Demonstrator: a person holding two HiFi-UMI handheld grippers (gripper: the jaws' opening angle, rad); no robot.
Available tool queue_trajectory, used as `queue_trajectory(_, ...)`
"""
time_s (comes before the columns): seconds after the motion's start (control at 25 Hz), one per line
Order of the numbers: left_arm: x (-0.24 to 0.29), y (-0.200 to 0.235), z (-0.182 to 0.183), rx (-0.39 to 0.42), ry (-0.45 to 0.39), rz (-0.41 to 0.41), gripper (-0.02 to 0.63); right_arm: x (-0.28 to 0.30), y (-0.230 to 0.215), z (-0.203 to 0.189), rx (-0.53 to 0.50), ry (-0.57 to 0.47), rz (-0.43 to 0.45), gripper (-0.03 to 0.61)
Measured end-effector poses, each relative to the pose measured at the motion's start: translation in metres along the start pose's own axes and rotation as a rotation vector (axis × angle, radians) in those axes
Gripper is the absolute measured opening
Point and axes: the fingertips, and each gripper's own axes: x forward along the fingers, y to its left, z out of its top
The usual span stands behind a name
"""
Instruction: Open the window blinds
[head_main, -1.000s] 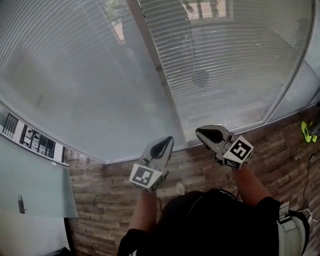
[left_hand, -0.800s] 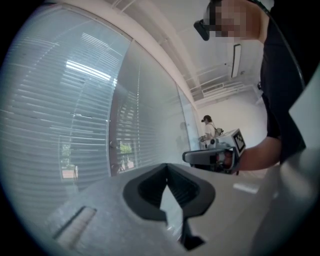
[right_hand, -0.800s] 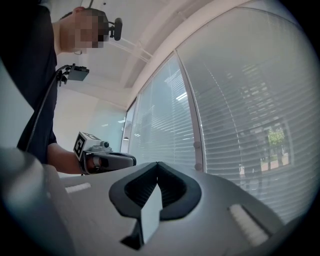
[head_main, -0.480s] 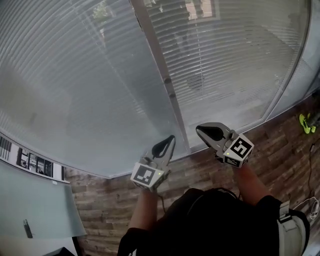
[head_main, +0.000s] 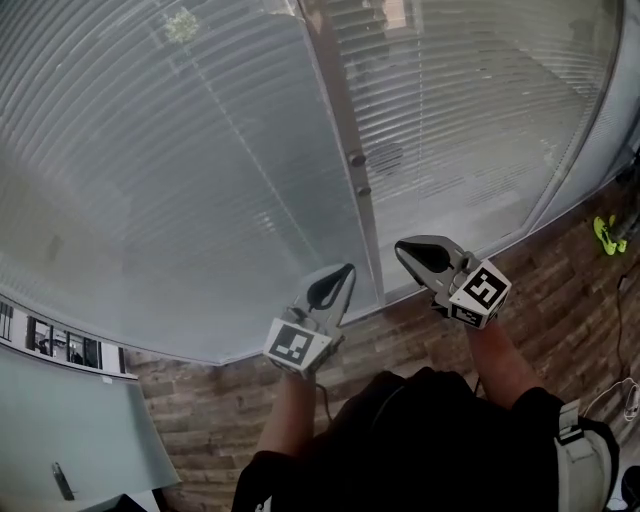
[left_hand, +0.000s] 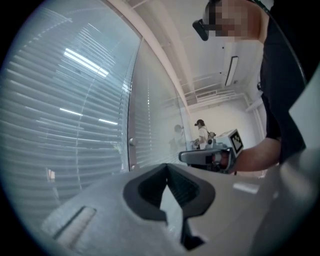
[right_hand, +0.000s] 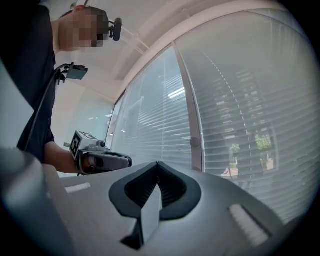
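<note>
Both left tongs (head_main: 342, 276) and right tongs (head_main: 408, 250) are shut, empty; one should be opened before the blinds (head_main: 180, 170) are reached.

The white horizontal-slat window blinds (head_main: 180, 180) spanned the far side, split by a pale upright frame post (head_main: 338, 120). Before them, above the brown wood-plank floor (head_main: 560, 300), the left gripper (head_main: 345, 272) sat left of the right gripper (head_main: 404, 248). The two were apart, either side of the post's foot. A small green object (head_main: 606, 236) lay on the floor at far right.
</note>
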Motion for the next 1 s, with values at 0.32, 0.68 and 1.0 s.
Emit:
queue_trajectory(0.32,-0.008,0.017,-0.006,-0.013,-0.031,-0.015,0.005,0.014,0.002,-0.005,-0.018,0.006,-0.026,0.005)
queue_trajectory(0.68,-0.005,0.011,-0.004,-0.046,0.002,-0.039,0.005,0.013,-0.004,-0.003,0.0,0.036,-0.067,0.005)
queue_trajectory(1.0,-0.005,0.018,-0.008,-0.015,-0.034,-0.023,0.005,0.02,-0.017,-0.002,-0.078,0.078,-0.072,0.005)
